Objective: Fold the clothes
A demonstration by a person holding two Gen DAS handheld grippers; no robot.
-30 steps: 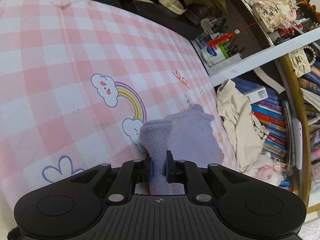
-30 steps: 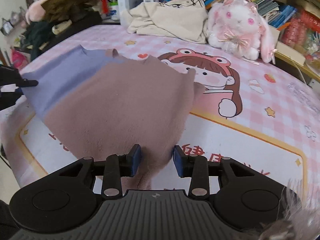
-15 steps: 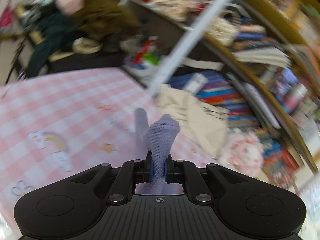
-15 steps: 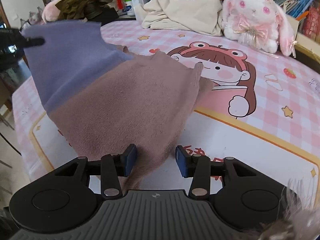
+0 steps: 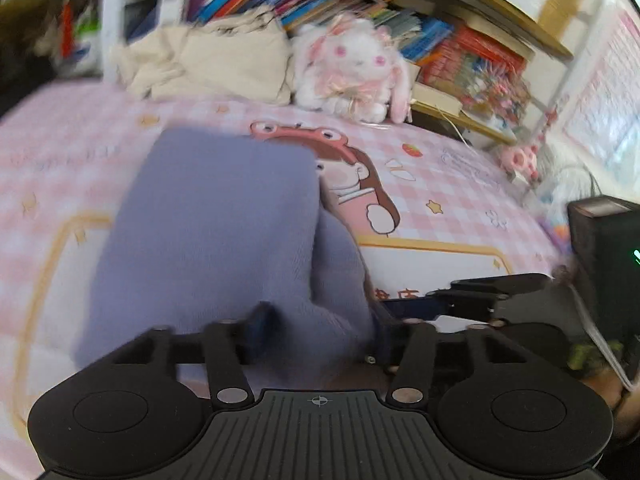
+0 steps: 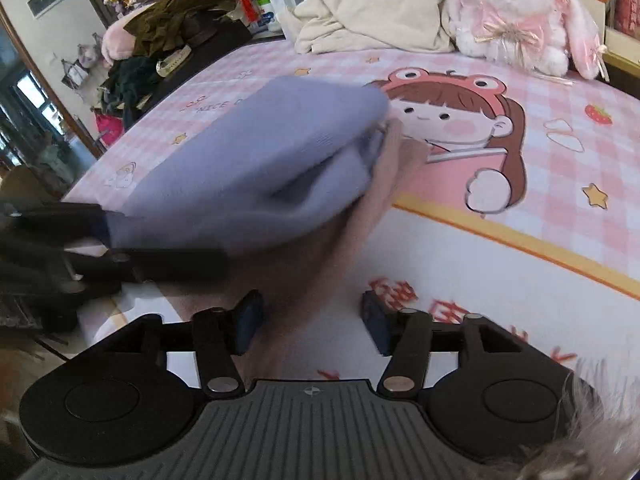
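A fleece garment, lavender [image 5: 216,220] on one side and mauve-brown [image 6: 320,248] on the other, lies on the pink checked cartoon mat [image 5: 440,184]. Its lavender half [image 6: 260,160] is folded over the brown half. My left gripper [image 5: 320,326] is open, with the bunched lavender edge lying loose between its fingers. The right wrist view shows it at the left [image 6: 160,242]. My right gripper [image 6: 311,320] is open too, with the brown hem between its spread pads. In the left wrist view it sits just right of the garment [image 5: 420,298].
A white plush rabbit [image 6: 516,12] and a crumpled cream garment [image 6: 372,12] sit at the mat's far edge, below bookshelves [image 5: 460,52]. Dark clothes [image 6: 172,28] are piled at the far left. A black box [image 5: 608,260] stands at the right. The mat's right half [image 6: 520,220] is bare.
My left gripper swung the lavender half up and over onto the brown half, came down beside the right gripper and opened. The right gripper's jaws spread wider.
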